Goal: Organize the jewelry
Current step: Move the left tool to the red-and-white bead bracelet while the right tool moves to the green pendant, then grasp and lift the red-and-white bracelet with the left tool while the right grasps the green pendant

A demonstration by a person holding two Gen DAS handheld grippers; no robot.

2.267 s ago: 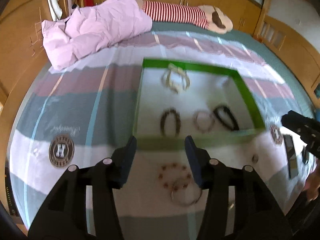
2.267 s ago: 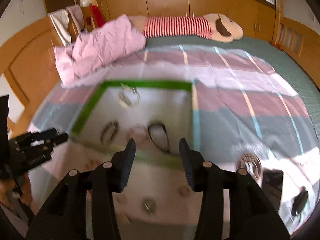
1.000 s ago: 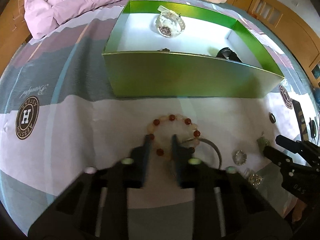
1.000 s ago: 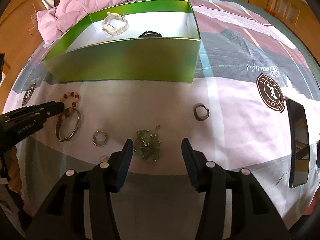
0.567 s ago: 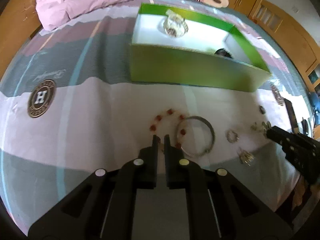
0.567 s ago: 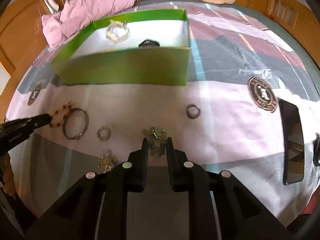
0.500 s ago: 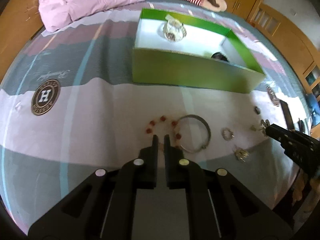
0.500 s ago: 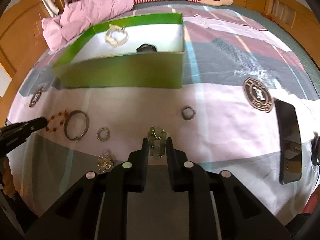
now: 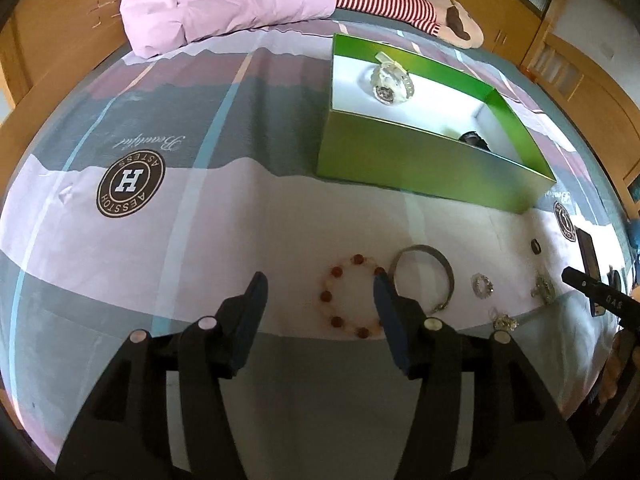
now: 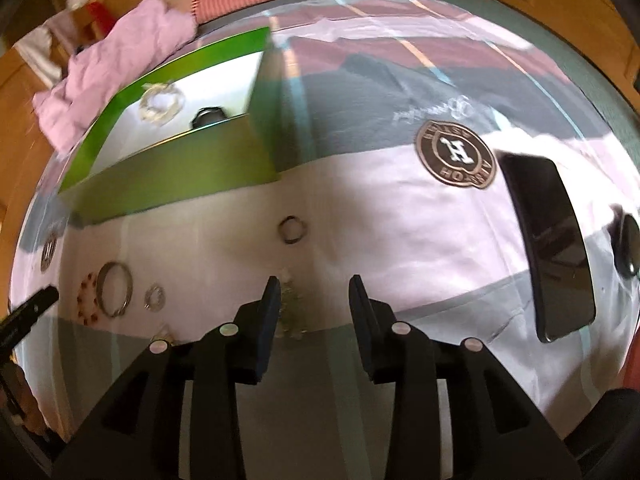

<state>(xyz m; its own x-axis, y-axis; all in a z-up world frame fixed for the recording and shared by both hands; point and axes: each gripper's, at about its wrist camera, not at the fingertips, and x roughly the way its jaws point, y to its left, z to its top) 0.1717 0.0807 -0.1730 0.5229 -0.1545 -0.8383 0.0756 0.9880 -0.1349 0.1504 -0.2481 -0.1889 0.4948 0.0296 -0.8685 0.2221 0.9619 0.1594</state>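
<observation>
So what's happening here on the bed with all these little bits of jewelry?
A person is sorting jewelry into a green box using a pair of tongs in each hand. The left tongs are opening above a beaded bracelet that lies on the bedsheet beside a silver bangle. The right tongs are opening too, over a greenish trinket. Neither pair holds anything. A white watch and a dark item already sit in the box.

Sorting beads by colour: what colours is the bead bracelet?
Dark red and pale cream beads, clearest in the left wrist view.
</observation>
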